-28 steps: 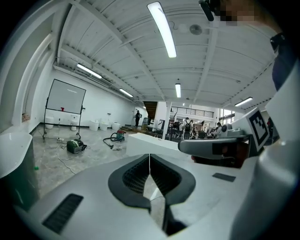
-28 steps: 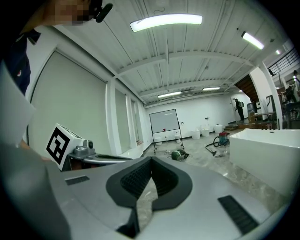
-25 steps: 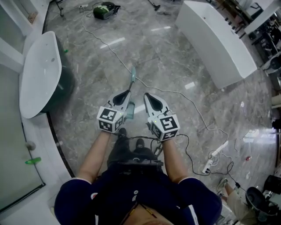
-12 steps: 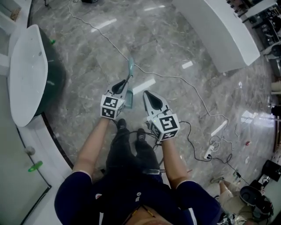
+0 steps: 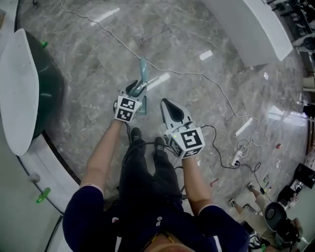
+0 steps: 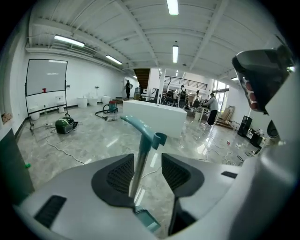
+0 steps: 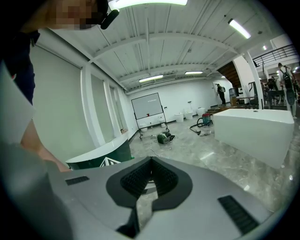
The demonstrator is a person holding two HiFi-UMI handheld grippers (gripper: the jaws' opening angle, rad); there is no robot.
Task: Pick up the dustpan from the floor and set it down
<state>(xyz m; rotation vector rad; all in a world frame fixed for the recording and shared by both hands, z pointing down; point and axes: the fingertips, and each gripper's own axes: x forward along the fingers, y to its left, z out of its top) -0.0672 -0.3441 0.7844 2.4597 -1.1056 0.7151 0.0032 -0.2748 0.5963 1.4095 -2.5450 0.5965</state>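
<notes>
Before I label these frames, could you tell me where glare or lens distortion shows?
Head view: ceiling-light glare streaks the polished floor. Left gripper view: fisheye bending, dark corners, yet the dustpan handle is sharp. Right gripper view: same fisheye; the ceiling lamp is blown out.

The right gripper (image 7: 151, 165) is filling the lower frame, its dark pads meeting at the tips and gripping nothing. A white counter (image 7: 258, 129) is standing at right and a green-fronted counter (image 7: 105, 152) at left. A whiteboard (image 7: 147, 108) and a green machine (image 7: 164, 137) are sitting at centre on the marble floor (image 7: 206, 150).
</notes>
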